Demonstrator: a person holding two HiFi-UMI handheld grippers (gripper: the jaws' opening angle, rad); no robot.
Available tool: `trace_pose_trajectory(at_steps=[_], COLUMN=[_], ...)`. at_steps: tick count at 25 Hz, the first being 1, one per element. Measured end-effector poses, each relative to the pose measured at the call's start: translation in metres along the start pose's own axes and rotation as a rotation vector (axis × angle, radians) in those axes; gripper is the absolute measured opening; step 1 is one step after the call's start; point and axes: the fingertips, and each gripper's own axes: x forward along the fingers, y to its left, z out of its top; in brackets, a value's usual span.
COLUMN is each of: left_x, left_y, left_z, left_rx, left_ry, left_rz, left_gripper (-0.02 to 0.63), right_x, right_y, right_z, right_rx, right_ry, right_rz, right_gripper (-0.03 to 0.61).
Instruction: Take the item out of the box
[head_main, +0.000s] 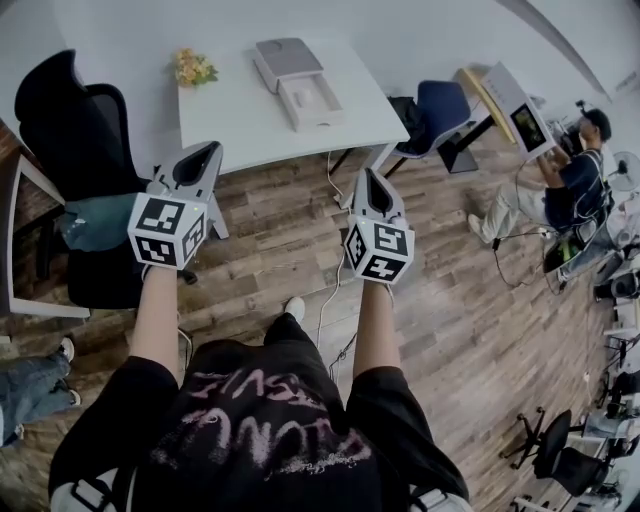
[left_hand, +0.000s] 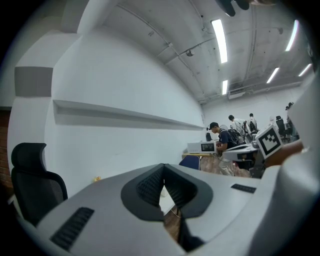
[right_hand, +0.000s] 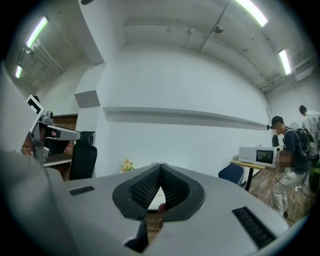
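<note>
On the white table (head_main: 230, 110) lies an open white box (head_main: 313, 102), with its grey lid (head_main: 285, 58) just behind it. I cannot make out what is inside the box. My left gripper (head_main: 200, 150) hangs over the wooden floor in front of the table's near left corner, shut and holding nothing. My right gripper (head_main: 367, 178) hovers near the table's right corner, also shut and holding nothing. In the left gripper view the left gripper (left_hand: 163, 167) points at the white wall. In the right gripper view the right gripper (right_hand: 160, 167) does the same.
A small bunch of yellow flowers (head_main: 193, 68) stands at the table's far left. A black office chair (head_main: 60, 110) is to the left, a blue chair (head_main: 440, 105) to the right. A person (head_main: 580, 180) sits at the far right beside a desk with a white appliance (head_main: 520, 100).
</note>
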Motion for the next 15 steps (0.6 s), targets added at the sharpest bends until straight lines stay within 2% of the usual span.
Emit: trace_pose_trajectory(at_steps=[6,15], left_x=[0.053,0.128], left_y=[0.002,-0.019], left_z=[0.004,0.013], left_rx=[0.002,0.007], left_ry=[0.024,0.049], left_rz=[0.013,0.035], left_gripper=[0.003,0.003], right_x=[0.043,0.089], right_y=[-0.033,-0.097], right_z=[-0.002,-0.001], right_rx=[0.014,0.02], right_ry=[0.019,0.01], right_rz=[0.019,0.049], right_gripper=[0.009,0.009])
